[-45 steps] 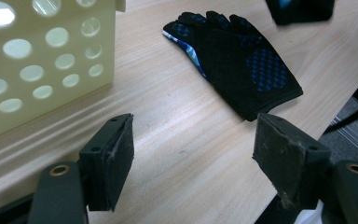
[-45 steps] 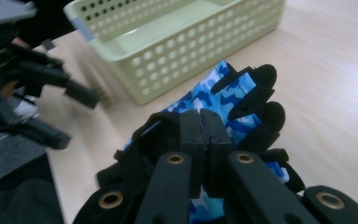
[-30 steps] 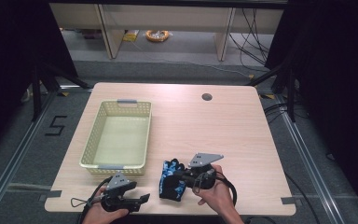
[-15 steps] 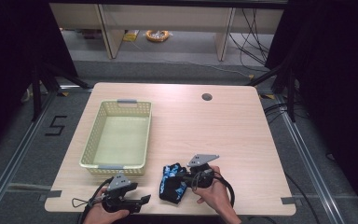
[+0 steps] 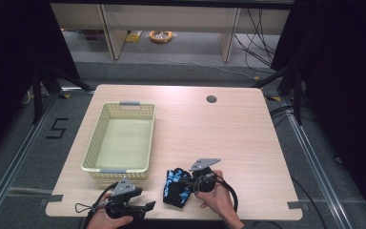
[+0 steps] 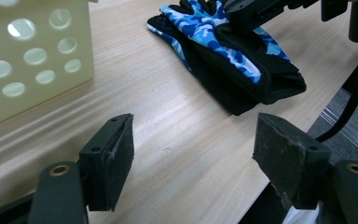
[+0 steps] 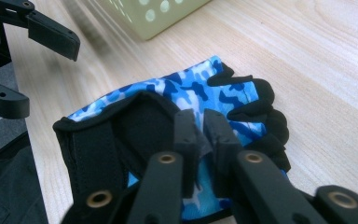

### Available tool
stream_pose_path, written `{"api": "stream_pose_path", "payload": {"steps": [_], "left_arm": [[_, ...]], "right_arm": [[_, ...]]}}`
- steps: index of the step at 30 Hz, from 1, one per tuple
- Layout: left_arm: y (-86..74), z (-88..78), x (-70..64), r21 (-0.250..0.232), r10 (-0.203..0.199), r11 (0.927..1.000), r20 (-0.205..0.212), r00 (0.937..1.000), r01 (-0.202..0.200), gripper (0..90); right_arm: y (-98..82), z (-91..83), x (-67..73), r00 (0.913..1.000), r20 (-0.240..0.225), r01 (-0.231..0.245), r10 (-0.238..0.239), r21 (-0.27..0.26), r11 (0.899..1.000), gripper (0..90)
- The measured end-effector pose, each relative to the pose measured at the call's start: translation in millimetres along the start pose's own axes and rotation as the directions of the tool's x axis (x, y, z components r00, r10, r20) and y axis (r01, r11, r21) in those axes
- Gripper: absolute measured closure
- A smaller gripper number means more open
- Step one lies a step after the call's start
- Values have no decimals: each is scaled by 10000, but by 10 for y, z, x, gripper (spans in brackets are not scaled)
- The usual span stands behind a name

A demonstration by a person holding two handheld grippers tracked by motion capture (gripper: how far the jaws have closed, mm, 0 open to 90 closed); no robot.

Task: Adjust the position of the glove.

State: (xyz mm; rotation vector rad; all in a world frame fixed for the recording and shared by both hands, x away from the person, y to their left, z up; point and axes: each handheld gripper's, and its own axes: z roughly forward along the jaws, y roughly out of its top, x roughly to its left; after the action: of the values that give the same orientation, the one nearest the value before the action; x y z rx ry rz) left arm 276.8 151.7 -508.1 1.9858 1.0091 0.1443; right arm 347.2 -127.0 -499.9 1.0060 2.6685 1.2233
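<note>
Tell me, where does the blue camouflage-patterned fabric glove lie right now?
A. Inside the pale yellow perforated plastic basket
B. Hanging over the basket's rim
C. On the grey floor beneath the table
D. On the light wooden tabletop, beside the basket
D: the blue camouflage-patterned fabric glove lies flat on the light wooden tabletop, to the right of the pale yellow perforated plastic basket as the high view shows it.

Basket (image 5: pixel 120 142) blocks desk's (image 5: pixel 228 138) left half; gloves (image 5: pixel 175 187) lie near front edge between both tongs. Right and far desk wide open; bare strip separates basket and gloves.
</note>
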Motion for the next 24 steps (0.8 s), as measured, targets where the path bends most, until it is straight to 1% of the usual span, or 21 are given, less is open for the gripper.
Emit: {"api": "stream_pose_path", "payload": {"steps": [1,2,3,4,5,6,7,8,9,10,11,12,13,14,15,16,18,21,22,23,24], "left_arm": [[0,0,-2,2,7,10000,4,10000,-7,284],[1,-4,1,50,65,10000,-1,10000,-65,284],[1,-3,0,29,65,10000,-5,10000,-65,284],[2,-5,0,51,69,10000,1,10000,-69,284],[1,-4,-1,38,57,10000,5,10000,-57,284],[1,-4,-1,47,63,10000,10,10000,-63,284],[0,-1,-3,66,52,10000,27,10000,-52,283],[0,-1,-3,66,52,10000,27,10000,-52,283],[0,1,-7,86,55,9999,36,10000,-55,282],[-1,4,-13,94,-30,10000,54,10000,29,282],[3,6,-24,85,-53,10000,110,9999,52,281],[3,6,-24,85,-53,10000,110,9999,52,280],[4,12,-31,4,-125,9999,182,9998,125,280],[6,14,-36,-23,-156,9999,168,9997,157,279],[13,12,-39,9,-164,9999,192,9997,164,277],[18,14,-36,24,-181,9998,281,9994,180,274],[26,27,-50,-41,-396,9992,426,9983,399,273],[47,47,-78,-43,-407,9991,533,9977,410,269],[54,63,-96,-117,-429,9990,550,9976,437,269],[70,91,-122,-109,-372,9992,627,9973,380,270],[70,91,-122,-109,-372,9992,627,9973,380,270]], "right_arm": [[1,3,-2,9999,-77,-128,128,-4,9999,777],[1,3,-2,9999,-77,-128,128,-4,9999,777],[2,0,-15,10000,-54,-41,40,-100,9999,754],[9,-13,-20,9998,-109,-142,139,-263,9996,716],[17,-42,-7,9994,-4,-360,360,-292,9989,696],[33,-84,-22,9996,36,-273,275,-529,9982,658],[64,-166,-48,9987,347,-348,379,-878,9955,608],[64,-166,-48,9987,347,-348,379,-878,9955,608],[68,-214,-99,9972,525,-471,533,-1122,9926,578],[68,-214,-99,9972,525,-471,533,-1122,9926,578],[56,-242,-153,9935,705,-810,896,-1164,9899,568],[56,-242,-153,9935,705,-810,896,-1164,9899,568],[52,-253,-183,9931,833,-729,823,-1098,9913,564],[39,-240,-211,9916,826,-885,991,-1229,9885,552],[38,-249,-230,9911,886,-904,997,-1037,9905,547],[34,-240,-252,9911,893,-891,984,-1026,9907,542],[37,-233,-260,9897,954,-975,1066,-957,9906,537],[50,-172,-269,9907,903,-925,1014,-983,9908,522],[50,-172,-269,9907,903,-925,1014,-983,9908,522],[58,-132,-268,9925,759,-899,963,-828,9925,516],[58,-132,-268,9925,759,-899,963,-828,9925,516]]}}
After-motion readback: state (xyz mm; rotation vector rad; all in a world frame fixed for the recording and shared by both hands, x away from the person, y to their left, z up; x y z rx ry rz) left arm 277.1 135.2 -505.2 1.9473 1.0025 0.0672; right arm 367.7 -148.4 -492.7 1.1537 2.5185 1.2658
